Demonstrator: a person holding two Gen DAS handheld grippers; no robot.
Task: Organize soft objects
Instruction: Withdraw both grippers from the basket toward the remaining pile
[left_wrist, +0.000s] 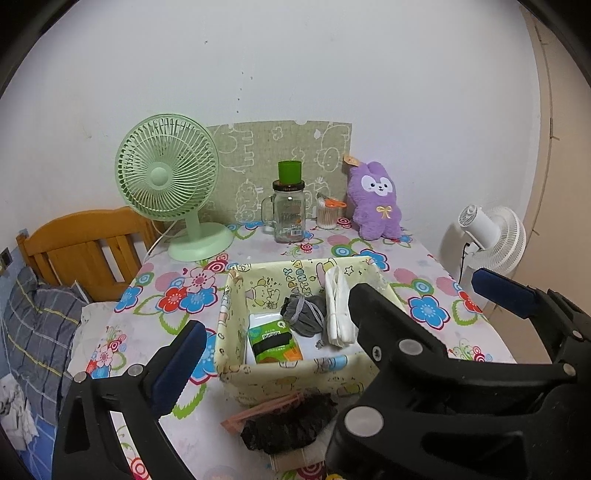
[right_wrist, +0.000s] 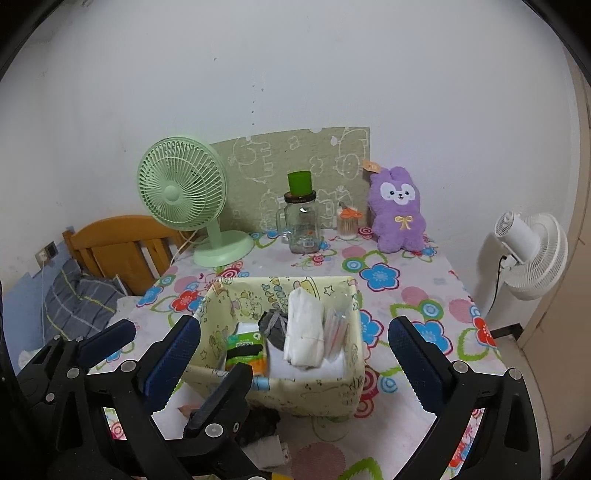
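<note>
Now both tongs hang over the near edge of the counter (right_wrist: 424, 273), just short of the yellow fabric bin (right_wrist: 325, 391). The left tongs (left_wrist: 277, 350) stand spread wide, empty; the right tongs (right_wrist: 291, 354) are spread too, nothing between the pads, and in the left view they cross in front of the bin's right wall. Inside the bin: a green tissue pack (left_wrist: 271, 341) at left, a grey bundle (left_wrist: 304, 314) mid, folded white cloth (right_wrist: 304, 332) right. Just outside the bin's near wall a dark frilly cloth (left_wrist: 288, 424) lies on the counter, touching a pink clip (left_wrist: 258, 410). Open floral cloth runs left and right of the bin to both counter edges. Far back, a green fan (left_wrist: 166, 177), glass jar (left_wrist: 290, 214) and purple plush (left_wrist: 376, 199) line the wall.
</note>
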